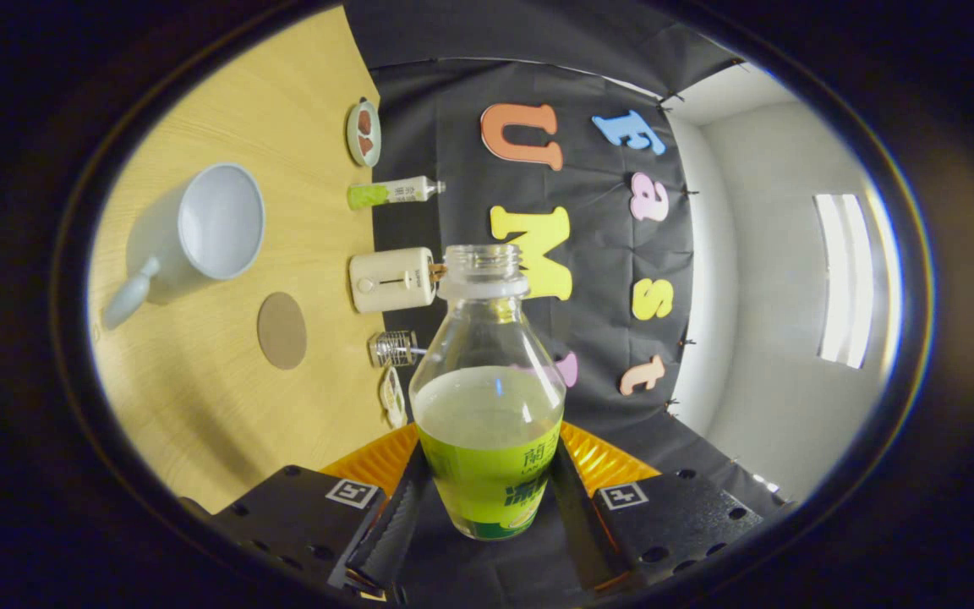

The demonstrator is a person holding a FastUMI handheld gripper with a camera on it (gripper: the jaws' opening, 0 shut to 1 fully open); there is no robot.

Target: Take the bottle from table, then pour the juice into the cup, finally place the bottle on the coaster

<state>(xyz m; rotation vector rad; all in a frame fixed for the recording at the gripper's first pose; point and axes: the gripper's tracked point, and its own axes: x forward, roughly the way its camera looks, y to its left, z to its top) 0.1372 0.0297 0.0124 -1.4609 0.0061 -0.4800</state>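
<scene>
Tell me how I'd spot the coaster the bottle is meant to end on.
Start at the wooden table, beyond the tongs that are shut on the bottle. Find the white cup with its long handle. The coaster lies beside it: a flat, brown disc, the only thing there with no height.

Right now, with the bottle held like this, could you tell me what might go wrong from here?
1. The juice bottle has no cap and the view is rolled sideways, so juice may reach the neck and spill early, while the white cup is far beyond the tongs.
2. The tongs clamp only its lower labelled part, so it could slip or swivel.
3. The round brown coaster lies close to the cup, risking a knock when setting down.
</scene>
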